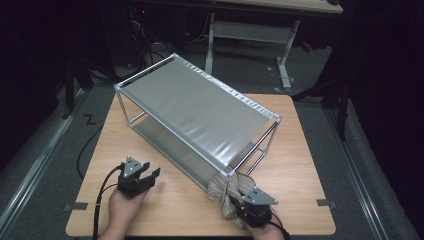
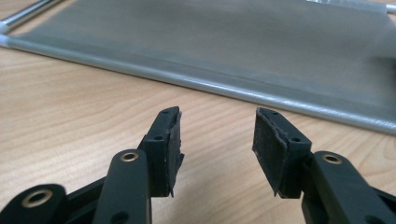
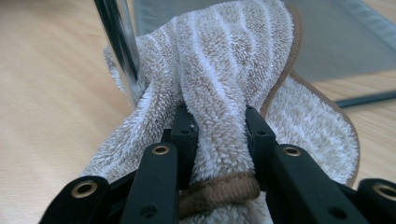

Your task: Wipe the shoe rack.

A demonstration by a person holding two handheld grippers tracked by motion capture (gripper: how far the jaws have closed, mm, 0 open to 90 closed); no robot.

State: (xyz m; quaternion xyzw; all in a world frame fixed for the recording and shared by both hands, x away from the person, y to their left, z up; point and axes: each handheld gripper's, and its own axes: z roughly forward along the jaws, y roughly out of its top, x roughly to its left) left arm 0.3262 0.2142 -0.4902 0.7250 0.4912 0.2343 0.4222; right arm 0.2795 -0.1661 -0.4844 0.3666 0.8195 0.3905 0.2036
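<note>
My right gripper [image 1: 239, 199], low at 5 o'clock on the wooden table [image 1: 300, 150], clamps a bunched beige striped terry towel [image 3: 219, 84] against the metal rack's [image 1: 200, 107] shiny corner post [image 3: 119, 46]. My left gripper [image 2: 217, 140], at 7 o'clock, stands apart, empty, aimed at the rack's mesh shelf.

The left gripper [image 1: 145, 173] sits low at the near left, carried by the left hand [image 1: 121, 206] that comes in from the bottom edge, its grey three-cornered plate on top and its cable trailing back. In the left gripper view its two black jaws stand apart with nothing between them, pads bare. The right gripper [image 3: 218, 126] is at the near right, angled toward the left, and its jaws are pressed onto a bunched fold of striped towel [image 3: 224, 70].
</note>
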